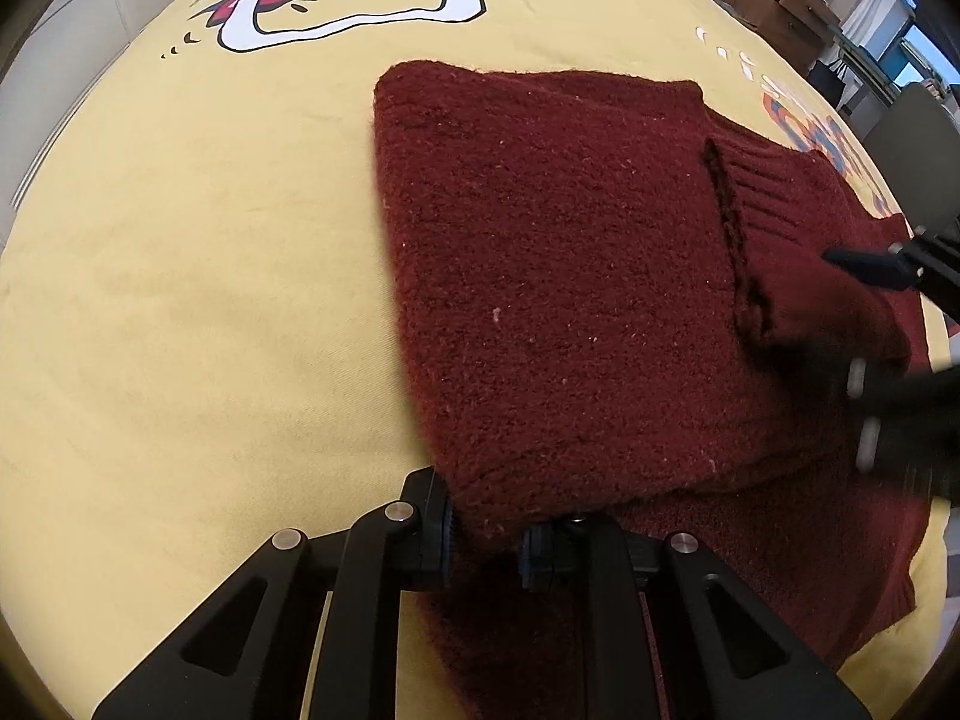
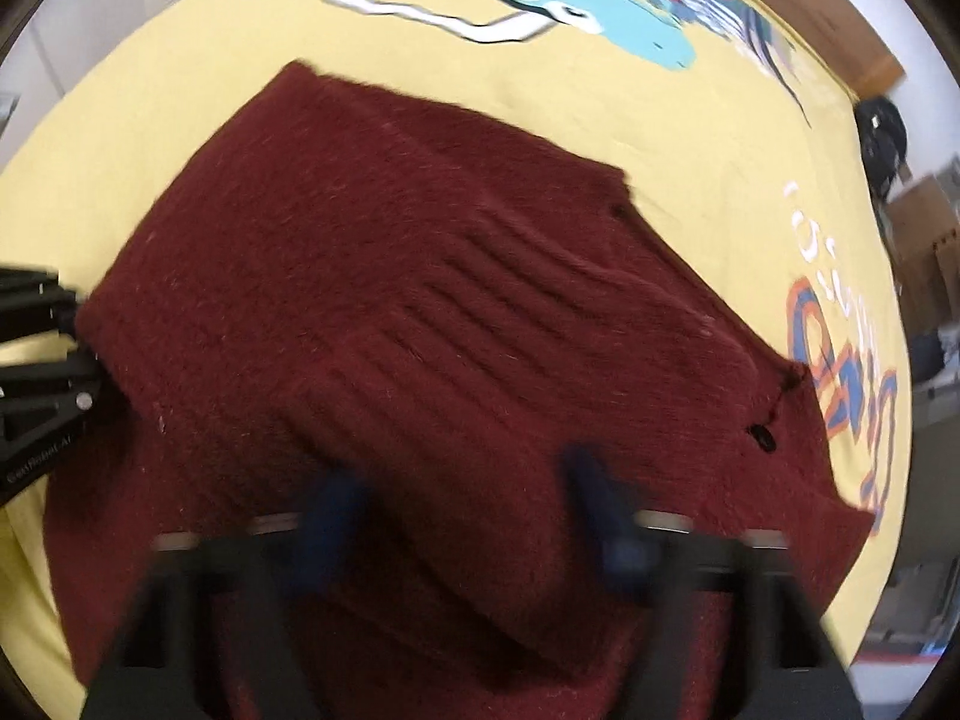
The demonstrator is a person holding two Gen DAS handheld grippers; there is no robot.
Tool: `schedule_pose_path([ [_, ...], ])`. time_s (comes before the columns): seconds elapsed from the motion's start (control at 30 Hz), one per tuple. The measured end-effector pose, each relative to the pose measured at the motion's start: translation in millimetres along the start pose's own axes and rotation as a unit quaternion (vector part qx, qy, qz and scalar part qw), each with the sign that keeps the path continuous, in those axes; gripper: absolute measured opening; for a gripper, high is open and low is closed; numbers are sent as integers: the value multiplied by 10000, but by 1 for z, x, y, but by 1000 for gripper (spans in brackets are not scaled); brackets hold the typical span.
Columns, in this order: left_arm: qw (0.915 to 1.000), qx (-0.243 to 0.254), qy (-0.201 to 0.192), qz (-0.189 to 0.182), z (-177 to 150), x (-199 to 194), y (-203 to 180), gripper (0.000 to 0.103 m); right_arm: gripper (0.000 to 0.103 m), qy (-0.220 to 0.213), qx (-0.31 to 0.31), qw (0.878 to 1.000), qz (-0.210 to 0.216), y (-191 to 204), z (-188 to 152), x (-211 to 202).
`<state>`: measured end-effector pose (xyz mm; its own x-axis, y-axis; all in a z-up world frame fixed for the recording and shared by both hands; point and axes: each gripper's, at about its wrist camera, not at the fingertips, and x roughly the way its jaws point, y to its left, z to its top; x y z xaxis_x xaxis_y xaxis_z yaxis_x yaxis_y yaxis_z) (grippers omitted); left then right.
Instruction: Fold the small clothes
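light: even, soft indoor, bright windows upper right of left view | shadows: faint | blur: right view smeared, worst on right gripper [image 2: 462, 516] at bottom; left view sharp except right edge | distortion: fisheye, dark vignetted corners

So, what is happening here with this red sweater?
A person with a gripper in each hand is folding a dark red knit sweater on a yellow printed cloth. The left gripper pinches a corner of the folded-over layer. The right gripper, blurred, has its fingers spread over the ribbed part; it seems to grip nothing.
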<state>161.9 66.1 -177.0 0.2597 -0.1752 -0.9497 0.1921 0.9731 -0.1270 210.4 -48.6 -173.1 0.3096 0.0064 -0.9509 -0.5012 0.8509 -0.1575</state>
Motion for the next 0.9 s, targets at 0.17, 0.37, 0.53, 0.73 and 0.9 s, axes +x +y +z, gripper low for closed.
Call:
schedule_pose_path([
  [0.17, 10000, 1, 2, 34, 7, 5, -4, 13, 20, -291, 639, 9970, 310, -46, -13, -20],
  [0.37, 10000, -33, -8, 27, 4, 5, -6, 13, 20, -647, 1543, 9843, 557, -120, -49, -49],
  [0.53, 9999, -16, -3, 112, 5, 6, -10, 13, 20, -525, 2189, 9722, 647, -163, -86, -42],
  [0.73, 9998, 10, 16, 178, 4, 8, -19, 14, 21, -250, 2638, 9597, 938, -161, -127, -24],
  [0.9, 9997, 64, 17, 247, 7, 11, -22, 14, 37, 5, 2695, 9602, 729, -159, -142, -16],
])
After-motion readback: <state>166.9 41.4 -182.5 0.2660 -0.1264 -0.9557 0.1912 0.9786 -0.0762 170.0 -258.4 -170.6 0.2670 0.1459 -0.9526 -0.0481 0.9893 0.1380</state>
